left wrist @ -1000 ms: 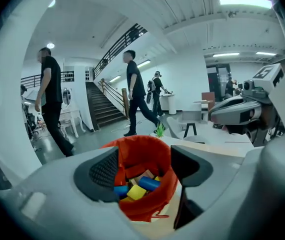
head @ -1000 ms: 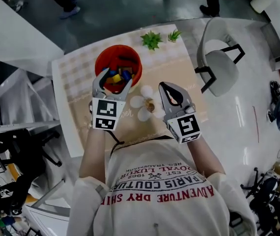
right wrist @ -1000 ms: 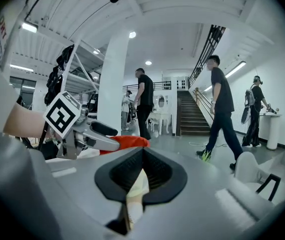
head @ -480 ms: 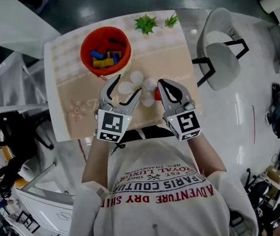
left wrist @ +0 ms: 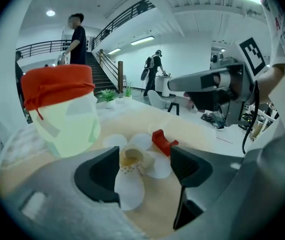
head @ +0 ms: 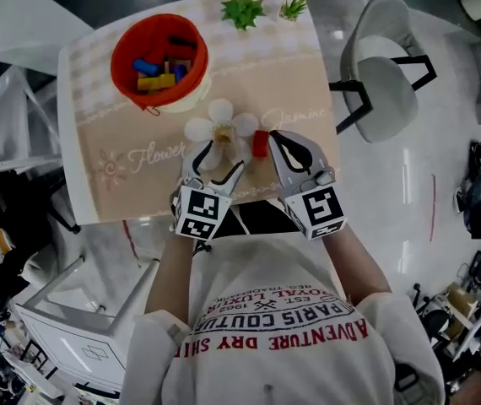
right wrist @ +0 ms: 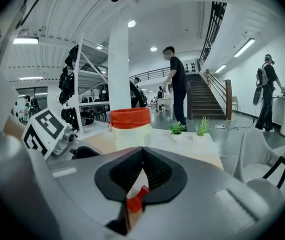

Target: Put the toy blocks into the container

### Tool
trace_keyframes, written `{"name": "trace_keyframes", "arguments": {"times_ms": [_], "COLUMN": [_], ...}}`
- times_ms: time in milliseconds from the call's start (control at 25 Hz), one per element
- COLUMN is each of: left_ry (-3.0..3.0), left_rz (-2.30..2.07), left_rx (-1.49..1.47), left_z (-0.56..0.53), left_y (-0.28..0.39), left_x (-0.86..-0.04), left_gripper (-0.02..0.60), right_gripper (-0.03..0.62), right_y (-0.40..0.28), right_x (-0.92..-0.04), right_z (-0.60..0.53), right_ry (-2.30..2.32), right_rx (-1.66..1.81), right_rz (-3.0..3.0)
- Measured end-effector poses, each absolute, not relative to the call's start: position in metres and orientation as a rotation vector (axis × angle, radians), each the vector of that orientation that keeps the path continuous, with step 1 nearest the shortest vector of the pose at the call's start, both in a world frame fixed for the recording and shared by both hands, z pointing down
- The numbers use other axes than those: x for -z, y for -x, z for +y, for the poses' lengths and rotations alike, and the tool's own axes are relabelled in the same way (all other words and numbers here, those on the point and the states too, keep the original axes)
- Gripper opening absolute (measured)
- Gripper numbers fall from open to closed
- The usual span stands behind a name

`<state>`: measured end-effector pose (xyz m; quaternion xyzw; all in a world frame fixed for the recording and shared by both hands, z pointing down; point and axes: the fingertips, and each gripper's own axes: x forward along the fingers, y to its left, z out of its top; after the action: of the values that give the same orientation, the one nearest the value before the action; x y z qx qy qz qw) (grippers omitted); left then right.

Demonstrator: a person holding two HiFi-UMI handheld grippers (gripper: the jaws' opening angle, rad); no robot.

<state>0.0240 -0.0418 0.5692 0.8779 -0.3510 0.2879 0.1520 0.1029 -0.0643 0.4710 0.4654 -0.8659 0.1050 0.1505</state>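
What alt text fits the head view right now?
Seen from above, a person holds two claws over a beige mat: the open left claw frames a white flower print, and the shut right claw is beside a red block. An orange container of blocks stands far left.

Your kit: white shirt [head: 283, 344], red and black lettering; left gripper [head: 218, 160] and right gripper [head: 278, 138], grey, black pads [left wrist: 100, 176], black-and-white marker cubes [head: 202, 213].
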Motion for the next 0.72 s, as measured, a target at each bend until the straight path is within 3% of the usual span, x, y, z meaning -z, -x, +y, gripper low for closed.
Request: {"name": "trace_keyframes", "arguments": {"times_ms": [200, 440, 600, 720], "left_ry": [-2.466, -2.467, -2.488, -2.506], "left_rz": [-1.017, -1.003, -1.007, -0.990], "left_rx": [-0.872, -0.906, -0.977, -0.989], "left_z": [-0.038, -0.041, -0.044, -0.043], "left_y": [-0.026, -0.034, -0.037, -0.038], "left_x": [-0.599, -0.614, -0.617, -0.618], "left_gripper": [0.276, 0.271, 0.166, 0.132], "right_gripper": [0.002, 0.002, 0.002, 0.002], "right_y": [-0.108, -0.109, -0.111, -0.112], "right_x": [-0.488, -0.502, -0.506, -0.506], "right_z": [-0.058, -0.055, -0.055, -0.056], "right_ry": [-1.308, -1.284, -1.275, -1.277], "right_rx": [-0.335, -0.357, -0.363, -0.360], "right_rz": [-2.486, -2.483, -2.478, -2.475]}}
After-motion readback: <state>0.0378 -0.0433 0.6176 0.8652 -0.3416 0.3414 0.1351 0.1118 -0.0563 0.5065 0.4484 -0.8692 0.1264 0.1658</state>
